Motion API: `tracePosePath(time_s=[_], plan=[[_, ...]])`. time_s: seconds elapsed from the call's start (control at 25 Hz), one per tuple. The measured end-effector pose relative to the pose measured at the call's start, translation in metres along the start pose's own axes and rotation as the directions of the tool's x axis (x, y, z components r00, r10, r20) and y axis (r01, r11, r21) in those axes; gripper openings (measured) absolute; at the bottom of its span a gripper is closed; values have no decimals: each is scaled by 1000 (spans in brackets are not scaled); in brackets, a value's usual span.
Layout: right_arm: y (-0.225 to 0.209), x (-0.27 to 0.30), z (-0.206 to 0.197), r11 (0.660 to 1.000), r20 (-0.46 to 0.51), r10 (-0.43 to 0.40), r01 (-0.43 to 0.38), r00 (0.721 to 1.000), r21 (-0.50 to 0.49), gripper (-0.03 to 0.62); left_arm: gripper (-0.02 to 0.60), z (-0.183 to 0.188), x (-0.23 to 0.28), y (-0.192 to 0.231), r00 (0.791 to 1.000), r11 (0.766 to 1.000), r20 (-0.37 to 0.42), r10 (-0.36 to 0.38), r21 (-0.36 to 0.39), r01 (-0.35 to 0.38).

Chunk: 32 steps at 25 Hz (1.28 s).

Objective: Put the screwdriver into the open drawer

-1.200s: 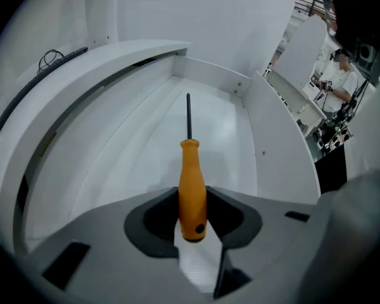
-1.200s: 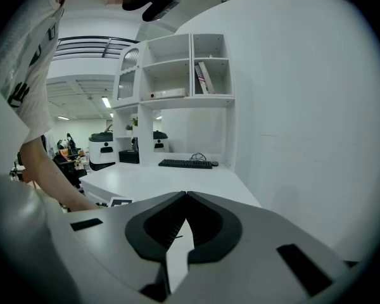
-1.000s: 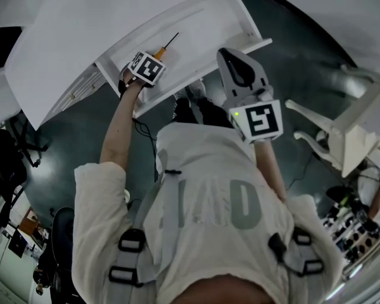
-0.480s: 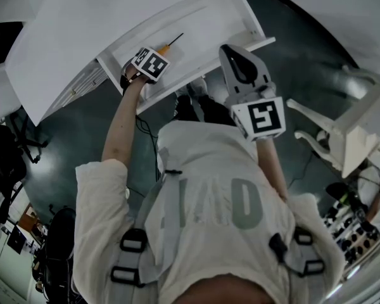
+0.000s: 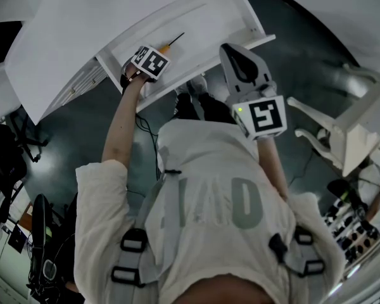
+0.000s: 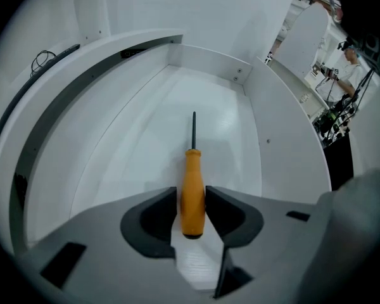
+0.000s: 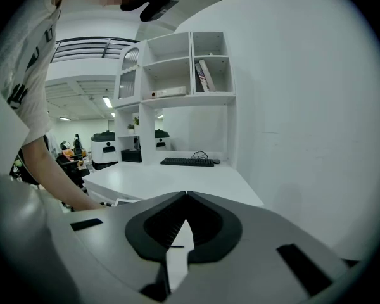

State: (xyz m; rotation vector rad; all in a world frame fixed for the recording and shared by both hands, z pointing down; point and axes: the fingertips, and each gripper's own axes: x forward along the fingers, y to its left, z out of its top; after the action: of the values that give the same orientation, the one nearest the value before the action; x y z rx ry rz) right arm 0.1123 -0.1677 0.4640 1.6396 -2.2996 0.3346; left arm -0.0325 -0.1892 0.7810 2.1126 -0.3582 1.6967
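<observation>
An orange-handled screwdriver (image 6: 192, 192) lies on the floor of the open white drawer (image 6: 130, 138), its dark shaft pointing toward the drawer's back wall. My left gripper (image 6: 191, 196) points steeply down over it with the handle between the jaws. The jaws have just been opening, and thin gaps show beside the handle. In the head view the left gripper (image 5: 153, 61) hovers over the drawer (image 5: 206, 18), with the screwdriver (image 5: 171, 43) poking out beyond it. My right gripper (image 5: 235, 56) hangs off the drawer's front right, away from it. Its jaws (image 7: 185, 196) are shut and empty.
The white desk top (image 5: 69, 24) overhangs the drawer at the back. A white chair (image 5: 342, 128) stands on the dark floor to the right. In the right gripper view another desk carries a keyboard (image 7: 187, 162) below wall shelves (image 7: 177, 68).
The left gripper has edged slightly further in over the drawer, and the screwdriver stays beneath it. The right gripper has kept still.
</observation>
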Motion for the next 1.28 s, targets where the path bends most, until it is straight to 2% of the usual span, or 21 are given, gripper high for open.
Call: tracePosePath(time_s=[0.68, 1.28], plan=[[1, 1, -5, 1000, -6, 23, -23, 1000, 17, 5, 247, -1, 1, -15, 998, 998, 30, -52, -20, 52], [2, -4, -5, 999, 1, 42, -42, 999, 5, 5, 273, 10, -3, -17, 998, 999, 62, -22, -31, 24]])
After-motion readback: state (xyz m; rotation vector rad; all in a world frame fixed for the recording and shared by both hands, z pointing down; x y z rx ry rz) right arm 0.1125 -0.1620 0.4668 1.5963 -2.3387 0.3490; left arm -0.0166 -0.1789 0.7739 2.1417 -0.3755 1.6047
